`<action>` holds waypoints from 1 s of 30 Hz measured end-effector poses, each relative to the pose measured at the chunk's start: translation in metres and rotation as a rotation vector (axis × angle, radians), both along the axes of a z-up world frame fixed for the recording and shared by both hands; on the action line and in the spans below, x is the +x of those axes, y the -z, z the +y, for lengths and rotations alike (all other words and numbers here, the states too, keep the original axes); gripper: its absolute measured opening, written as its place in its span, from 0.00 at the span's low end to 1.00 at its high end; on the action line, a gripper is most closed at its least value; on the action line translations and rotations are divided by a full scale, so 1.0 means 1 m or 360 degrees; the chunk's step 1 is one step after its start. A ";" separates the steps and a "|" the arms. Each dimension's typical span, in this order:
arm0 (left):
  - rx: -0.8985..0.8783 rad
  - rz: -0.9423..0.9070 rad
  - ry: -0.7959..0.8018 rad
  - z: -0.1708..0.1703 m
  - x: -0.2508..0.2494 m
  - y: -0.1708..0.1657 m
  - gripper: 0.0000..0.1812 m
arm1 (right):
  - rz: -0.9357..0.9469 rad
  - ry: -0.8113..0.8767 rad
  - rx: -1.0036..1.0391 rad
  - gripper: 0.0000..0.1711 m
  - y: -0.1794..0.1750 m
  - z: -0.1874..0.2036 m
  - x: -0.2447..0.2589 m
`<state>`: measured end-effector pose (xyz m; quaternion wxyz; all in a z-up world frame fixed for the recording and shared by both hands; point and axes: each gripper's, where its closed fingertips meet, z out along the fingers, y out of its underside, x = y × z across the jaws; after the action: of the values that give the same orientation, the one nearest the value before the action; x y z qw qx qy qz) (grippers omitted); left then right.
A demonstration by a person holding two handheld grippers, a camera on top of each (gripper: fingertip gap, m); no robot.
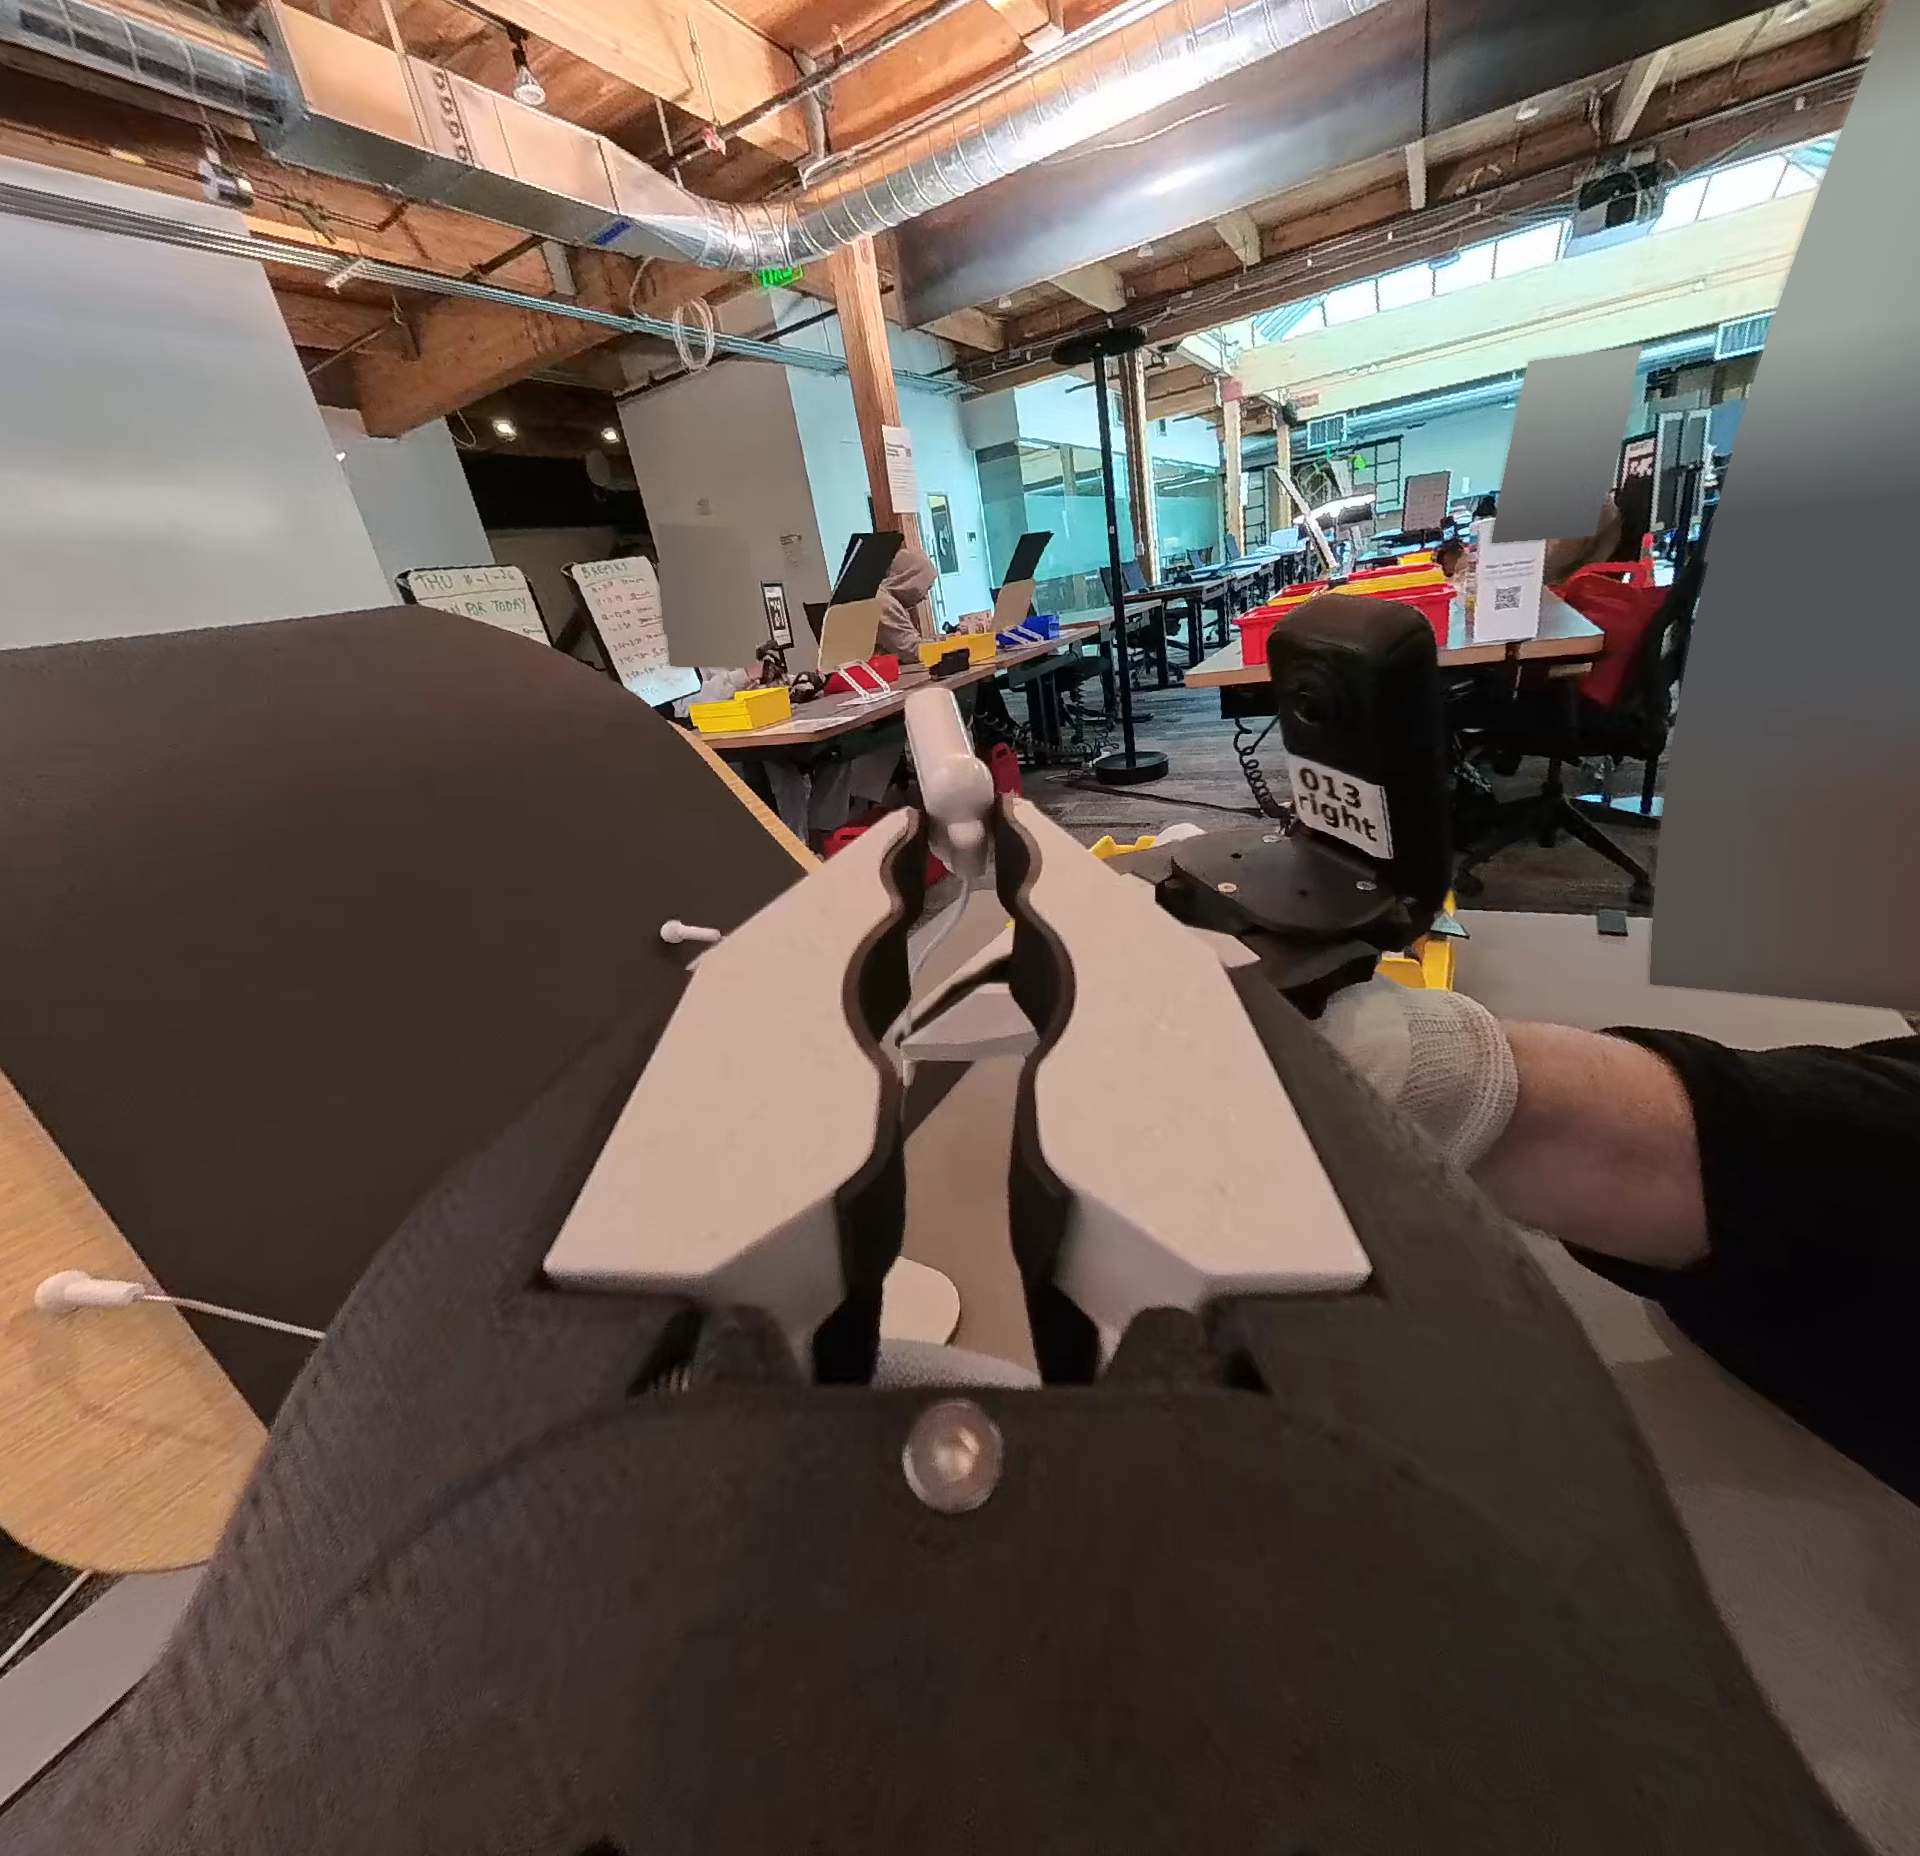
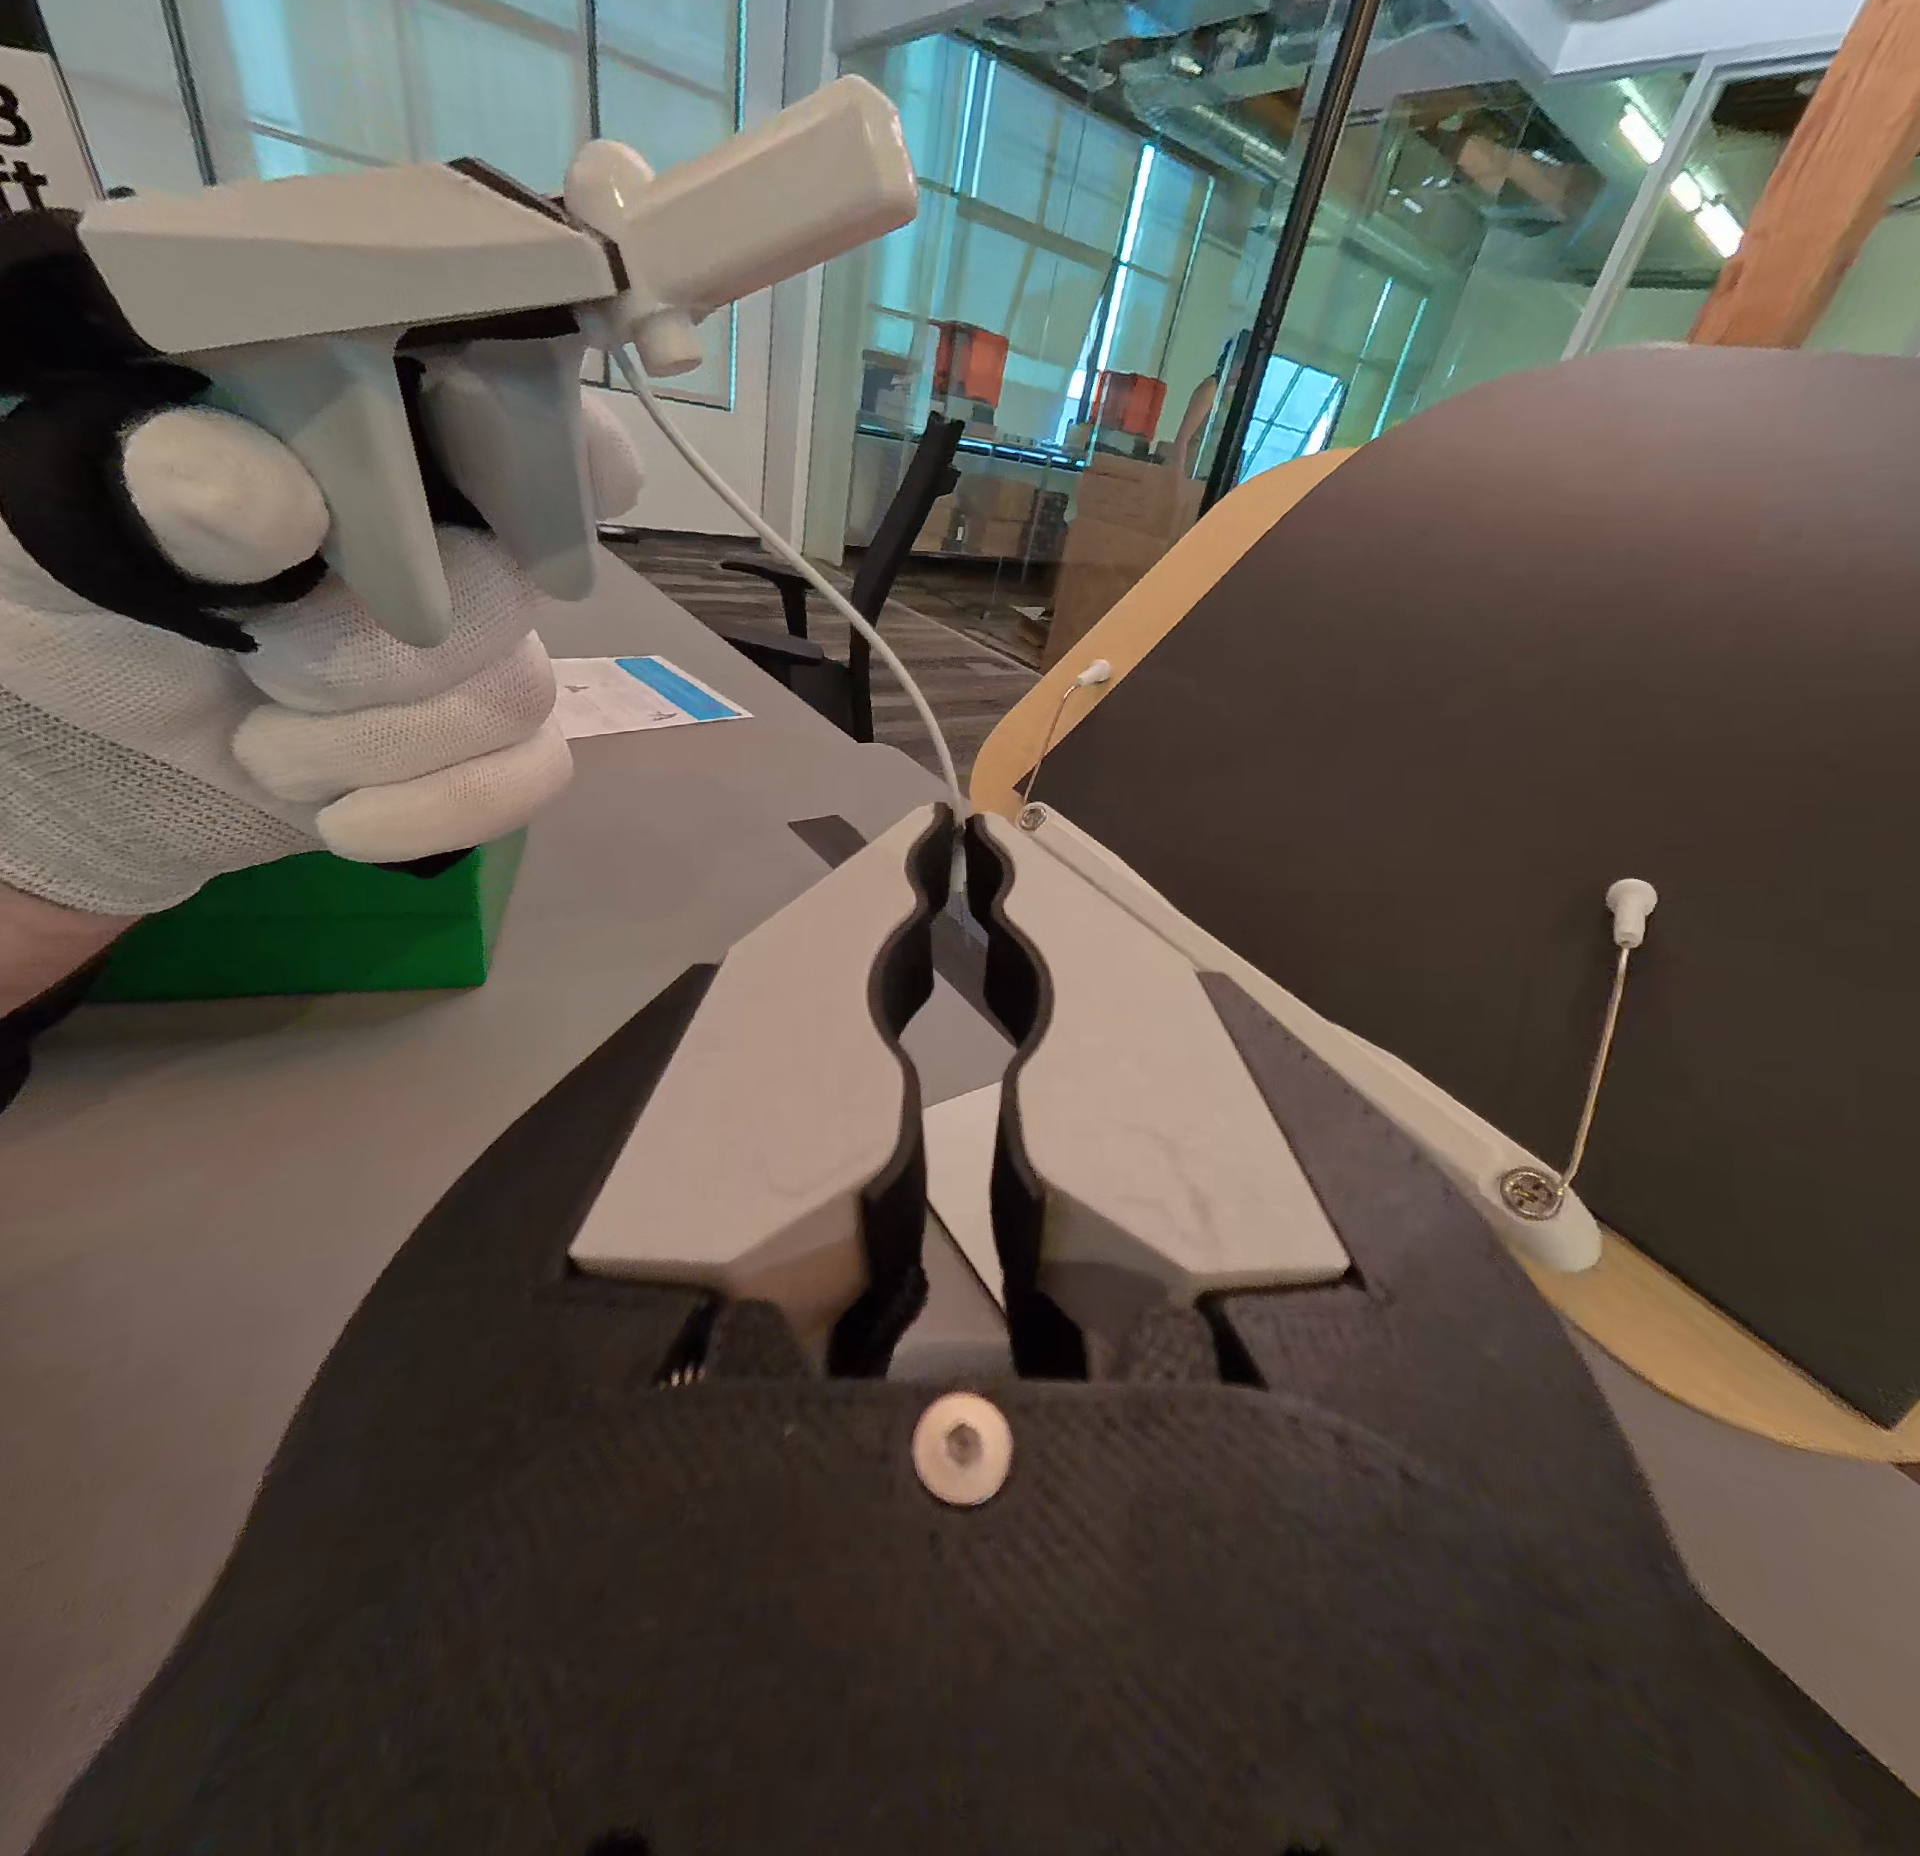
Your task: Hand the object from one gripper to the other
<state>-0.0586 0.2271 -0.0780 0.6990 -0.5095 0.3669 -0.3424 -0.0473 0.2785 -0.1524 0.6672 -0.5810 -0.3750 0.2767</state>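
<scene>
**Item: white plug-and-cable piece, mid-transfer**

- **Object.** White plug body (image 2: 769, 185) with a thin white cable (image 2: 831, 580) running from it. It is held in the air above the grey table (image 2: 312, 1131), spanning both tools.
- **Left gripper** (image 1: 961, 819). Clenched on the plug body at the fingertips; in the right wrist view the plug's blunt end sticks out past them, tilted upward. A white-gloved hand (image 2: 343, 684) holds this tool.
- **Right gripper** (image 2: 958, 830). Closed to a narrow slit, with the cable's lower end entering between the very tips. It looks pinched there, though how firm the bite is cannot be judged.
- **Surroundings.** Green box (image 2: 312, 923) under the gloved hand; dark curved panel (image 2: 1507, 767) with a light wood edge, carrying small white-capped wire pegs (image 2: 1629, 907), just beside the right tool.

**Handling note — step in hand.** Both tools appear to hold the piece at once, so the likely step is the release by the left. The right grip sits on a thin, flexible cable at the extreme tips — probably the weak point. Advice: confirm the right side is fully squeezed before the left opens; open the left slowly and without pulling, since the plug's weight will swing down on the cable. Keep the cable slack, and keep the swing clear of the pegs.
</scene>
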 end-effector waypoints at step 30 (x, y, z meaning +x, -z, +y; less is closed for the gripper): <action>-0.0243 0.0074 0.0327 0.000 0.017 0.034 0.06 | 0.0703 -0.0543 -0.0254 0.11 -0.043 -0.027 0.011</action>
<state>-0.0412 0.2267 -0.1116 0.6108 -0.5287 0.4061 -0.4272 -0.0363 0.2517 -0.1099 0.6288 -0.4858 -0.2899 0.5334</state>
